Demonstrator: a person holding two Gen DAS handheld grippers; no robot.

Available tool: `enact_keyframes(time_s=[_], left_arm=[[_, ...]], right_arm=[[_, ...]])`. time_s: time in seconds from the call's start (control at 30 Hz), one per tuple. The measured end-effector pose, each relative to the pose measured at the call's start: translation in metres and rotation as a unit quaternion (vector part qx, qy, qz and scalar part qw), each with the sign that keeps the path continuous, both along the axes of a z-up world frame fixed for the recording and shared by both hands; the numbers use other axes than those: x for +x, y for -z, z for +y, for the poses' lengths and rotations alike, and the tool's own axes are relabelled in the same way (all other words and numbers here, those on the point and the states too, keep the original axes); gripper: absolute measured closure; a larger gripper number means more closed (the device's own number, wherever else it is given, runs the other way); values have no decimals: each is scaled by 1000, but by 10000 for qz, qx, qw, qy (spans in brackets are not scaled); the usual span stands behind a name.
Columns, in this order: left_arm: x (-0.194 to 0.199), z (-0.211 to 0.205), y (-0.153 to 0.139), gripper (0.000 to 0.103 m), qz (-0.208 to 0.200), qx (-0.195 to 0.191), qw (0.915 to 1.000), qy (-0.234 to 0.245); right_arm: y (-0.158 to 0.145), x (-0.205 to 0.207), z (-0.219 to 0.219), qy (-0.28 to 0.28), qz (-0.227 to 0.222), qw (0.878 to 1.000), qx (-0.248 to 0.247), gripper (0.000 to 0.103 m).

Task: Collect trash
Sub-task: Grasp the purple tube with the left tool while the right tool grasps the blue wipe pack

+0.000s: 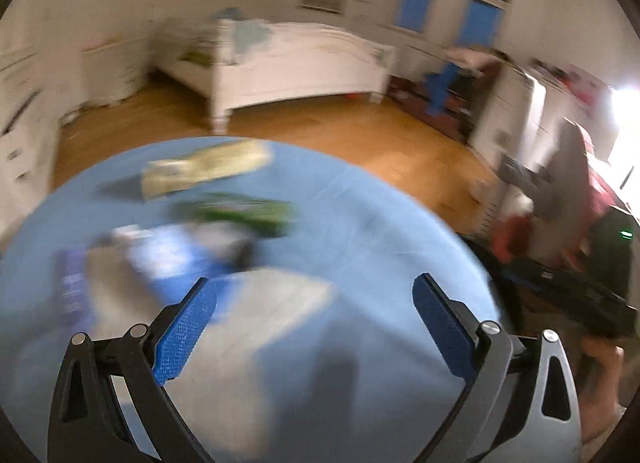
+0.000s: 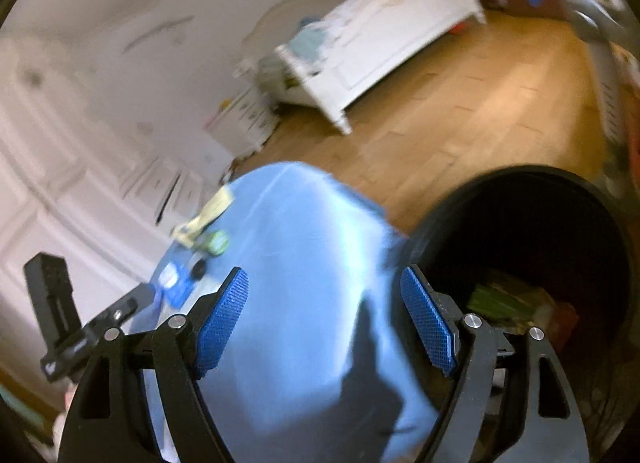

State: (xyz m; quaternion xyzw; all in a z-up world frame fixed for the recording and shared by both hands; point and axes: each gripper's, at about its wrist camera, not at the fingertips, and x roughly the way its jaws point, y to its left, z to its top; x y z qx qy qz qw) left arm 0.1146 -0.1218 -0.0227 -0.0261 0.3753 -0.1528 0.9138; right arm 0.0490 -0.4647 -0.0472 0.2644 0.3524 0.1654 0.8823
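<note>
Left gripper point(image 1: 314, 303): we hold it wide open, empty, above blue table point(image 1: 360, 231).
Right gripper point(image 2: 324, 299): spread, empty, beside black bin point(image 2: 520, 191).

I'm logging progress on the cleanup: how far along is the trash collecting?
Some wrappers already lie inside the black bin. Nothing is in hand: left gripper and right gripper are both open and empty. A yellow packet, a green wrapper and blurred blue items remain on the blue table.

Each tool point(image 1: 314, 323) — black arms, silver pivot screws, blue textured pads point(image 2: 222, 317).
</note>
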Motion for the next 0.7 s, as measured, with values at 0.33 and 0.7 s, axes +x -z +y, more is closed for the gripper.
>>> enact_keyframes(time_s=[0.33,0.7], left_arm=[[19,122,18,12,212,543,9904,-1250],[38,146,37,41,538,631,9914,-1015]], right_arm=[[-38,42,144,-1510,-366,9851,-733,25],[-44,92,268,-2560,-640,9472,-1820,25]])
